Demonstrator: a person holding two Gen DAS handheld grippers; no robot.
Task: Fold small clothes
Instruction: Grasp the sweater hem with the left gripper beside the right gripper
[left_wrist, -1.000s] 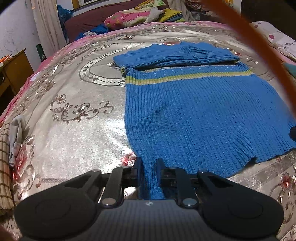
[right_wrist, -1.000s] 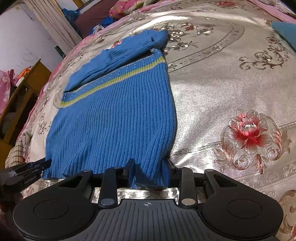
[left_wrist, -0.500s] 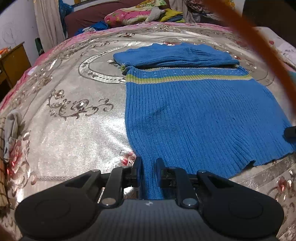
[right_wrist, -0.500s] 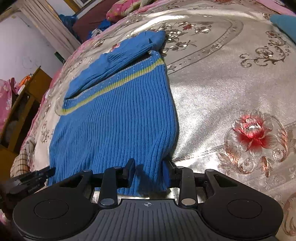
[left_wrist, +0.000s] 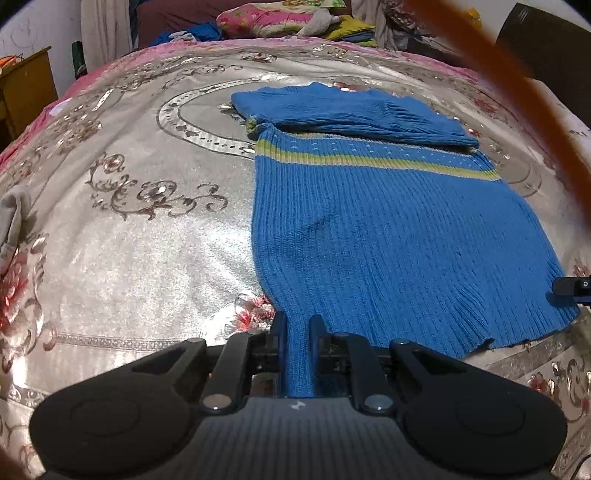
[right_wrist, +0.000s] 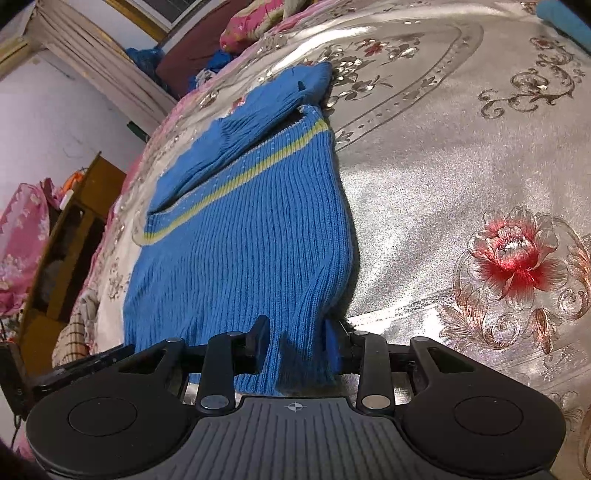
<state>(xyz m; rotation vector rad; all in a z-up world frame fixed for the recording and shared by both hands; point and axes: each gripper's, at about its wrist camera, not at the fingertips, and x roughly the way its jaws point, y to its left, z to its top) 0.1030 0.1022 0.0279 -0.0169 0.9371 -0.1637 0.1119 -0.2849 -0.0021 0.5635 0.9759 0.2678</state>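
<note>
I've got the blue knit sweater (left_wrist: 388, 229) flat mid-bed on the bedspread (left_wrist: 147, 236), hem twd the near edge. L gripper (left_wrist: 297, 325) and R gripper (right_wrist: 295, 332) each clamped on a hem corner. Soft, stretchy, light; I reckon it'll sag btwn grips, so hem corners are the right hold.

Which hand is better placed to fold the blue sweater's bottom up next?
Neither: left gripper and right gripper each pinch a hem corner of the sweater, so both should probably lift together.
</note>
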